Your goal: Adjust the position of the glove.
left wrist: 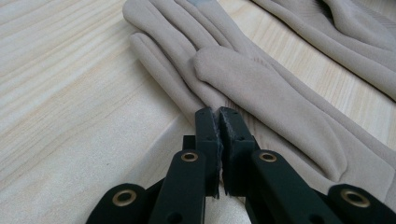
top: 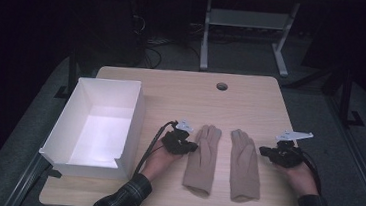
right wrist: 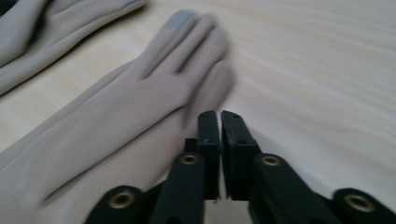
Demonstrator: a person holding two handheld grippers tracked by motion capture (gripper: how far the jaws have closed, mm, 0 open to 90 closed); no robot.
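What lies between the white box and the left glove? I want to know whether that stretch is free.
In the high view, the left claw and its hand lie between the white box and the left glove.

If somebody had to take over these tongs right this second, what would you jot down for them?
Left tongs: jaws together, tips at the outer edge of the left beige glove; whether cloth is pinched is unclear.
Right tongs: jaws together, beside the right beige glove, nothing visibly held.
Both gloves lie flat, side by side on the wooden table, fingers pointing away.
The white box at the table's left holds nothing.
Done: nothing lifted yet.
Left: probably grip each glove and move it, perhaps into the box.
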